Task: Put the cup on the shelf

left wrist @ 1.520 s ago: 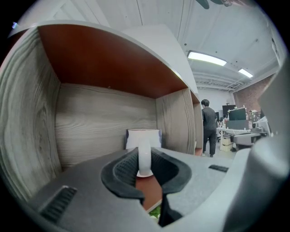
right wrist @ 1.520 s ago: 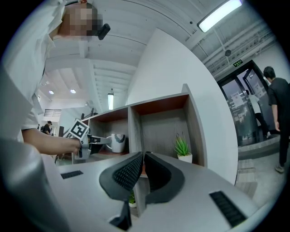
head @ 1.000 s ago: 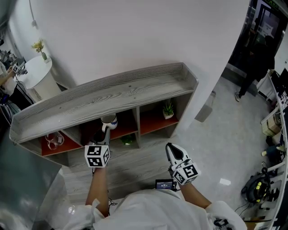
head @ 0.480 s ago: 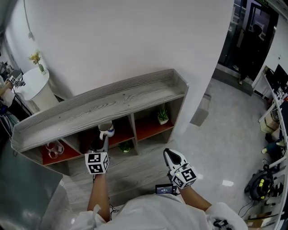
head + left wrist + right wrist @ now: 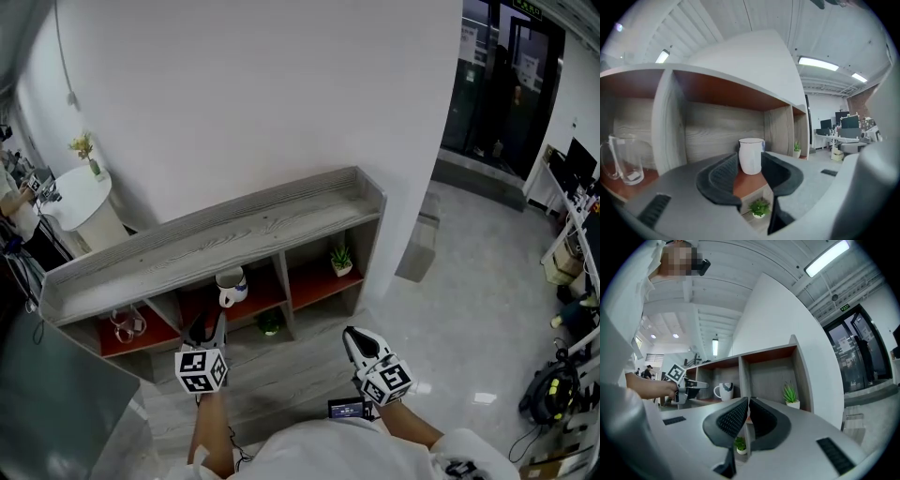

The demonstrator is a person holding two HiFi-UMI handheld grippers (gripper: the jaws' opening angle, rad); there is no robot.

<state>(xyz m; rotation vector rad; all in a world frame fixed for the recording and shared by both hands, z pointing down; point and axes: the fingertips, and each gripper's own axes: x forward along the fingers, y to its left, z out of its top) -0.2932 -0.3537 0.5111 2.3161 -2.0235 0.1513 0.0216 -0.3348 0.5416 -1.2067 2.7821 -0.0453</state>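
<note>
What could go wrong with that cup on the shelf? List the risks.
1. The left gripper has its jaws opening, with the cup right in front of their tips. A sideways pull back could clip it.
2. The cup seems to stand near the front edge of the middle compartment, so a nudge might tip it off toward the small plant below.

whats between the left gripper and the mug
Only bare red shelf board, per the left gripper view; the left gripper, jaws opening, stands clear of the white ceramic mug.
</note>
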